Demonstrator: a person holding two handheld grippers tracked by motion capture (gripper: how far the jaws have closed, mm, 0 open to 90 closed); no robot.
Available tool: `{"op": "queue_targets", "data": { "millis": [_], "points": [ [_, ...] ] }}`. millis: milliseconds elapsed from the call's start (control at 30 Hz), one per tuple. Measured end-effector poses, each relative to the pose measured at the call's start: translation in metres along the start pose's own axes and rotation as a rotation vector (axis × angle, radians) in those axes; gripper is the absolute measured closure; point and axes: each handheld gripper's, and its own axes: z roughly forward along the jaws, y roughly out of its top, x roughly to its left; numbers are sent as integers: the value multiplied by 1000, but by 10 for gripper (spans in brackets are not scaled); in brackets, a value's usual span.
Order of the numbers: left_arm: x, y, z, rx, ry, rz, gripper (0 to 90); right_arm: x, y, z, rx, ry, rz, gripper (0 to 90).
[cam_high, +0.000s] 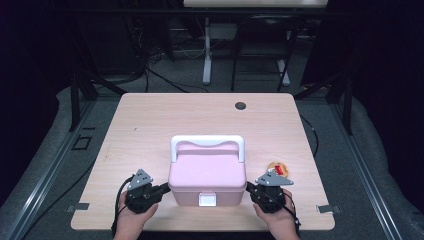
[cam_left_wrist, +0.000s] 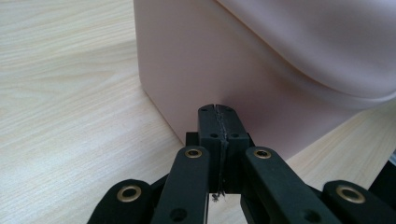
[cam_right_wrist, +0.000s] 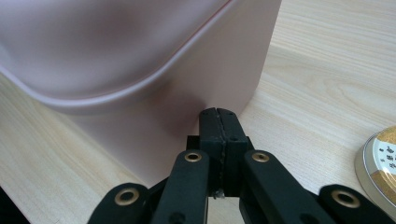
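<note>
Pink plastic lidded box (cam_high: 207, 177) squeezed between our pressed-together left gripper (cam_high: 163, 190) and right gripper (cam_high: 249, 187); smooth walls may slip, nudging the small round tin (cam_high: 277, 168) at right

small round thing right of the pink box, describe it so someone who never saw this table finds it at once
Start at the light wooden table and find the pink box with the white handle near its front edge. Just right of that box, behind the right gripper, lies a small round tin. It is flat and gold-coloured, with a red mark on top, unlike the dark round cap far back.
</note>
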Motion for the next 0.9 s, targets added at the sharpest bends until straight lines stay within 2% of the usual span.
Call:
{"op": "queue_targets", "data": {
  "millis": [67,200,467,633,900],
  "points": [
    [2,0,0,-3,-16,-11,896,-1,0,0,0,7,4,900],
    [4,1,-1,-6,-20,-15,878,-3,0,0,-6,16,5,888],
    [10,5,-7,-18,-19,-36,766,-9,3,-4,-28,11,10,827],
    [14,7,-13,-26,-5,-36,684,-17,5,-7,-10,20,22,725],
    [18,7,-17,-34,19,-26,539,-18,4,-6,-10,5,5,537]
  ]
}}
